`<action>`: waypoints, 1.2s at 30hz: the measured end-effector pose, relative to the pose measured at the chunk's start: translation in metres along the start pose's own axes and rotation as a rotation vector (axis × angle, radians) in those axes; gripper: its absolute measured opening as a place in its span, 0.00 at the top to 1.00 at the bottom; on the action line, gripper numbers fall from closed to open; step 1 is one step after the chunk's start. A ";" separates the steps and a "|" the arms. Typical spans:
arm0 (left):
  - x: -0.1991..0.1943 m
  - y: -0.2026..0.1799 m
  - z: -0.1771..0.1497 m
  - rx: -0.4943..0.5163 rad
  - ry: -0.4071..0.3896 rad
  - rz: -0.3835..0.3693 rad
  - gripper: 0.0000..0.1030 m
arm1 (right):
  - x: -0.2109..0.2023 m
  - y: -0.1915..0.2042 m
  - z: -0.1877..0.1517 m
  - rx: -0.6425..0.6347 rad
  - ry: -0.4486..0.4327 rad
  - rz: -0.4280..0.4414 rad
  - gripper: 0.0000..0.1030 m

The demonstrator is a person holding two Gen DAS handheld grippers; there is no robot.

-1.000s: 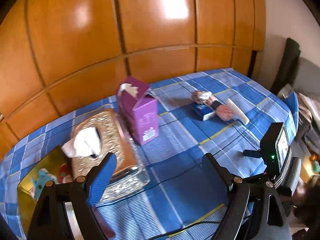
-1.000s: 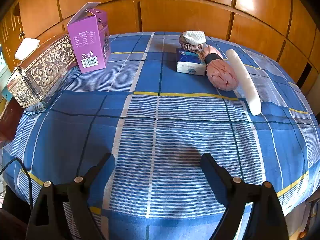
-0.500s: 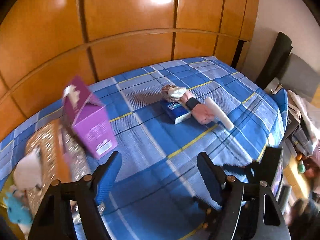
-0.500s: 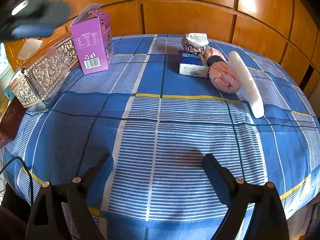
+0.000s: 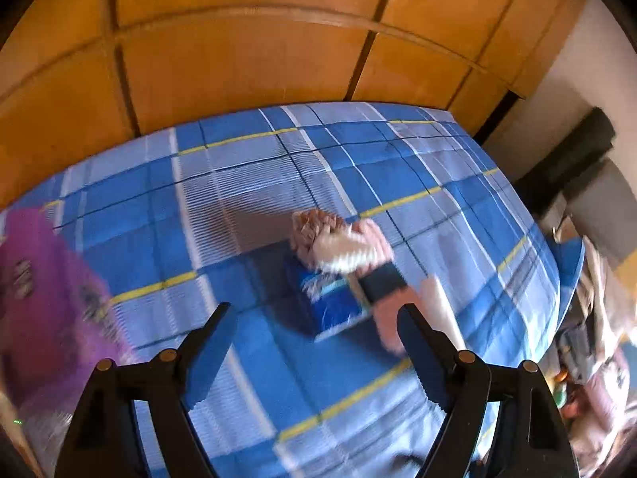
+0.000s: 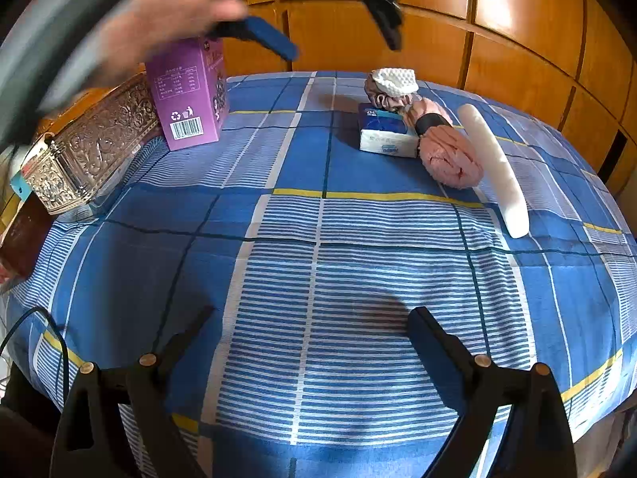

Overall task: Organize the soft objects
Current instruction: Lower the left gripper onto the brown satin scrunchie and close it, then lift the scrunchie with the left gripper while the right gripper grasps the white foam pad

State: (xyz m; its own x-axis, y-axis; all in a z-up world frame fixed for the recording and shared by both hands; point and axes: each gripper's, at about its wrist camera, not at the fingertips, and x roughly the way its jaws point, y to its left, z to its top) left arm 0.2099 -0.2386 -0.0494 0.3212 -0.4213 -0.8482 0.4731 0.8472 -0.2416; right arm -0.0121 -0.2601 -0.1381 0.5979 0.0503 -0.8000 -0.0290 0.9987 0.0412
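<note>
The left gripper (image 5: pixel 314 342) is hanging spread and empty (jaws just widening) over the blue tissue pack (image 5: pixel 330 302); the right gripper (image 6: pixel 310 338), widening too, is holding nothing

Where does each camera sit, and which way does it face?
Left wrist: on the left gripper, above the table, looking down at the blue tissue pack; its own open fingers show.
Right wrist: on the right gripper, low at the near table edge, facing the wooden wall; its fingers and the person's hand show.
Shared: the tissue pack, the purple box, the checked cloth.
</note>
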 end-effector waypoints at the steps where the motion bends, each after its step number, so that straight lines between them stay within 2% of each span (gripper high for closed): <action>1: 0.008 0.000 0.008 -0.015 0.012 -0.001 0.20 | 0.000 0.000 0.000 0.001 0.000 0.001 0.06; 7: 0.053 0.001 0.043 -0.093 0.061 -0.012 0.18 | -0.001 0.000 -0.001 0.002 -0.008 0.007 0.06; 10: 0.076 0.003 0.050 -0.111 0.101 -0.014 0.21 | -0.001 0.000 -0.002 0.004 -0.010 0.009 0.06; 12: 0.087 0.005 0.052 -0.114 0.126 -0.003 0.36 | -0.001 0.000 -0.001 0.004 -0.010 0.009 0.05; 13: 0.092 0.006 0.051 -0.098 0.144 -0.013 0.55 | -0.001 0.000 -0.001 0.004 -0.010 0.009 0.05; 16: 0.085 0.007 0.044 -0.074 0.115 -0.007 0.61 | -0.001 0.000 -0.001 0.003 -0.008 0.011 0.05; 21: 0.050 0.017 0.029 -0.084 0.038 -0.023 0.61 | -0.001 -0.001 0.000 0.002 0.001 0.013 0.05; 25: 0.027 0.019 0.012 -0.033 -0.003 0.011 0.61 | 0.001 0.000 0.002 -0.003 0.012 0.008 0.06; 27: 0.018 0.020 -0.002 -0.005 -0.012 0.035 0.61 | 0.002 -0.001 0.005 -0.001 0.029 0.011 0.09; 29: 0.014 0.023 -0.014 0.005 -0.004 0.036 0.61 | 0.000 -0.006 0.009 0.014 0.048 0.016 0.17; 30: 0.013 0.024 -0.021 0.009 0.001 0.040 0.61 | -0.001 -0.011 0.011 0.041 0.052 0.027 0.21; 32: 0.011 0.026 -0.034 0.019 0.006 0.050 0.61 | -0.007 -0.028 0.016 0.113 0.054 0.052 0.21; 36: 0.006 0.029 -0.062 0.045 0.019 0.064 0.61 | -0.026 -0.076 0.025 0.274 -0.028 0.054 0.21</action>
State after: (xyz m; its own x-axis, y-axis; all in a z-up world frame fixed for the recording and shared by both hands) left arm 0.1743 -0.1960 -0.0908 0.3367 -0.3605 -0.8699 0.4888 0.8565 -0.1657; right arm -0.0058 -0.3370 -0.1057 0.6234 0.0995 -0.7755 0.1543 0.9567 0.2468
